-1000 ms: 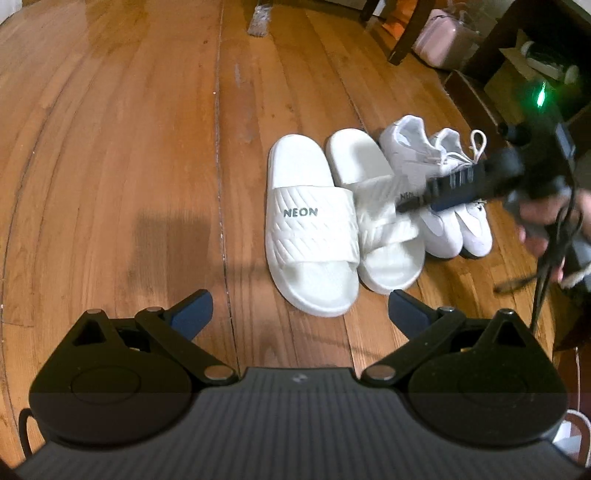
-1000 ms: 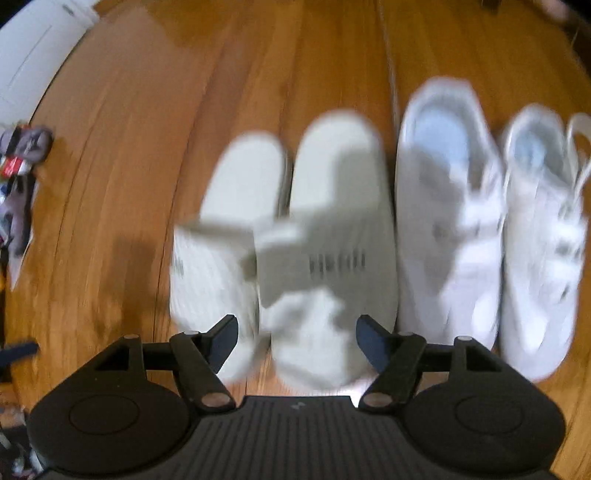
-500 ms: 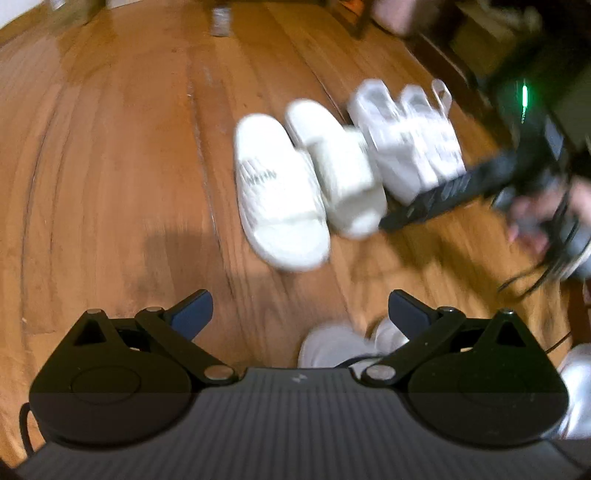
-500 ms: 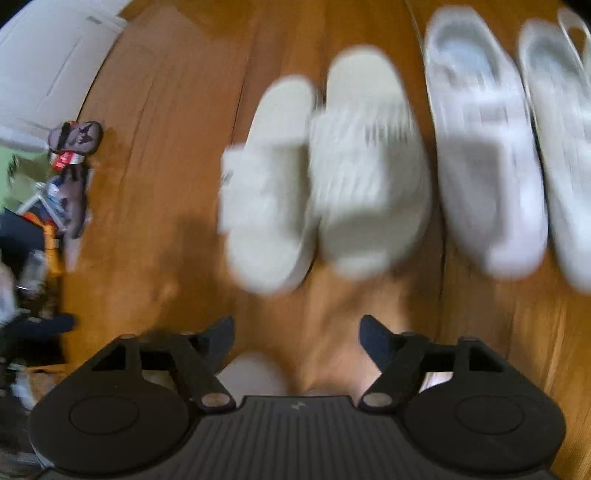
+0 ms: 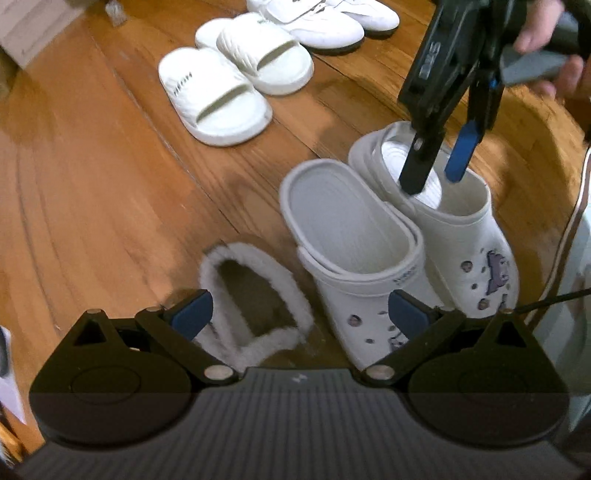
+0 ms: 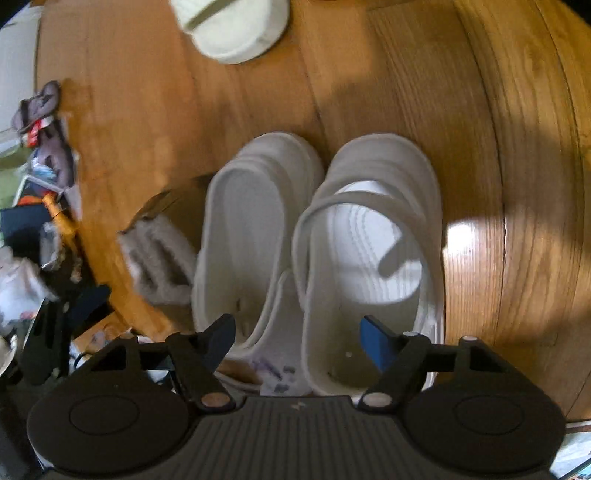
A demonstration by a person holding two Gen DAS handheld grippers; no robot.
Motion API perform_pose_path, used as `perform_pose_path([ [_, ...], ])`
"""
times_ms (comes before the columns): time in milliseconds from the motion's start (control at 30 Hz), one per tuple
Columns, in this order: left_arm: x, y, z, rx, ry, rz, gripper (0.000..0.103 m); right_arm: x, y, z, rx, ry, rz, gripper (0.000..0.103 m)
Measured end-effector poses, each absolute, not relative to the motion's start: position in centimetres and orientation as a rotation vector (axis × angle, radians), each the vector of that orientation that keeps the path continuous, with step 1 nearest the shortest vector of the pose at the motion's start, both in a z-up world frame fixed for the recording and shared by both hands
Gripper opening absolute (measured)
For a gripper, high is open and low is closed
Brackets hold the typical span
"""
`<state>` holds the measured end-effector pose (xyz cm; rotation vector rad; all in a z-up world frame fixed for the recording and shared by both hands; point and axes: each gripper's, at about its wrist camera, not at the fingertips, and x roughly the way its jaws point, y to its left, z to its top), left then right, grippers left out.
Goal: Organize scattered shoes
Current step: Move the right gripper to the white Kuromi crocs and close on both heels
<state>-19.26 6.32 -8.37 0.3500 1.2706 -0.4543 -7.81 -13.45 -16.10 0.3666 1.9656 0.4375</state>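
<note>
Two white clogs with charms stand side by side on the wood floor, the left clog and the right clog. A brown fur-lined slipper lies left of them. My left gripper is open, low over the slipper and the left clog's toe. My right gripper is open, its fingers pointing down into the right clog's opening. Two white slides and two white sneakers stand in a row farther away.
Clutter of small items lies at the left edge of the right wrist view. A white object with a cable sits at the right. Bare wood floor stretches to the left.
Both grippers have pulled back from the row of slides and sneakers and dropped toward the white clogs. The right gripper now reaches into the right clog. Both stay open.
</note>
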Motion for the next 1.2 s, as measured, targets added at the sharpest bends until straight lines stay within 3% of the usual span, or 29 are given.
perform_pose_path([
  [233,-18.5,7.0,-7.8,0.373,1.225,-0.373,0.103,-9.7,-9.1,-19.2,0.217,1.994,0.440,0.076],
  [333,-18.3,7.3,-7.6,0.343,1.225,-0.363,0.103,-11.3,-7.9,-19.6,0.099,1.994,0.490,0.066],
  [400,-18.2,7.2,-8.0,0.332,1.236,-0.382,0.103,-11.9,-7.8,-19.0,0.043,1.959,0.545,0.050],
  [600,-17.6,5.8,-9.5,0.281,1.279,-0.430,0.103,-13.3,-8.5,-17.2,-0.127,1.863,0.682,0.036],
  [1200,-17.6,-1.7,-10.9,0.092,1.315,-0.737,0.103,-15.3,-16.7,-13.0,-0.227,1.812,0.641,0.026],
])
